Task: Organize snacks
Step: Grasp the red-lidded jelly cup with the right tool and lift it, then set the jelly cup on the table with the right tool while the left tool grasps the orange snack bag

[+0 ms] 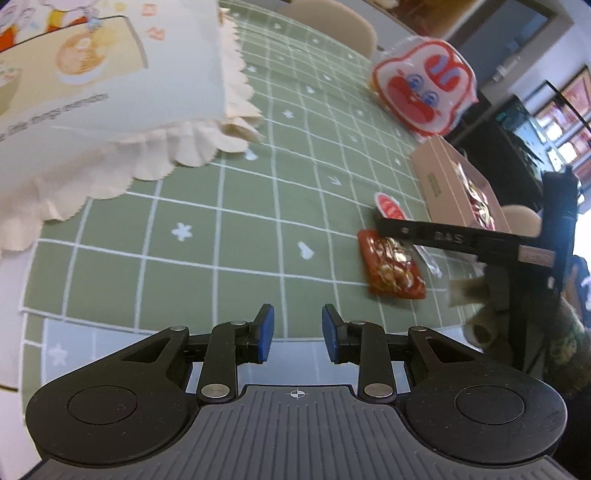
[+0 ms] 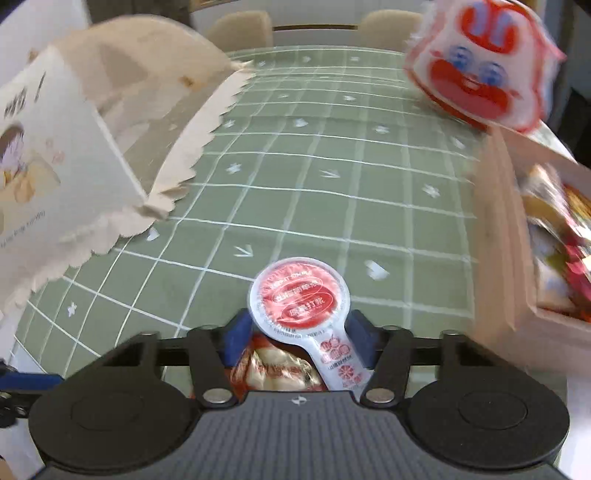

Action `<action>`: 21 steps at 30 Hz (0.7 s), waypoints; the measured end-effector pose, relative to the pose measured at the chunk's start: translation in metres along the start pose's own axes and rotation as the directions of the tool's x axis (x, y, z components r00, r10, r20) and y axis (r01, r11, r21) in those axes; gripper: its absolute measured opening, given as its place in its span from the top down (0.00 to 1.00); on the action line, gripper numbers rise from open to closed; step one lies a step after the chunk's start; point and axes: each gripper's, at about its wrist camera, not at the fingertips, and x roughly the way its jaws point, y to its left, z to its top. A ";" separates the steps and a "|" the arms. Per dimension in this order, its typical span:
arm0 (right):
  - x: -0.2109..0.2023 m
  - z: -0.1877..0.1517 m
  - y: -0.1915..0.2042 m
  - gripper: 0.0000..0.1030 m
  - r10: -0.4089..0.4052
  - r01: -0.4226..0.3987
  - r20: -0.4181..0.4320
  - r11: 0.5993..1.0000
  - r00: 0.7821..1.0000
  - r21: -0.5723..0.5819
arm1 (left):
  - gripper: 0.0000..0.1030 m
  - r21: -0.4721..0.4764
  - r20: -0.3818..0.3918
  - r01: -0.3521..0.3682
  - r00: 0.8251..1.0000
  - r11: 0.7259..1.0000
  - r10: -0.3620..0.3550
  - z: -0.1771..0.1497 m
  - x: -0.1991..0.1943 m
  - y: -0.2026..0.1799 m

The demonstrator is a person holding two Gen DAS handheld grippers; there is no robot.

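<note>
My left gripper [image 1: 297,330] is open and empty above the green checked tablecloth [image 1: 207,236]. To its right lie a red snack packet [image 1: 393,267] and a round red-lidded snack [image 1: 388,205], with my right gripper [image 1: 391,225] over them. In the right wrist view my right gripper [image 2: 301,332] is shut on the red-lidded snack [image 2: 299,295], its pads against the stem. The red packet [image 2: 275,369] lies under it. A cardboard box [image 2: 502,236] holding several snacks stands at the right, seen also in the left wrist view [image 1: 439,177].
A cream paper bag with scalloped edges [image 1: 92,92] stands at the left, also in the right wrist view [image 2: 85,155]. A red-and-white cartoon-face bag [image 1: 424,85] stands behind the box, also at the upper right [image 2: 476,62]. Chairs [image 1: 332,22] line the far edge.
</note>
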 end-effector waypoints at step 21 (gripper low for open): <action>-0.078 -0.144 -0.067 0.14 -0.357 0.327 0.029 0.883 0.934 0.336 | 0.69 0.408 0.008 -0.011 1.000 0.913 0.009 0.015 0.074 -0.127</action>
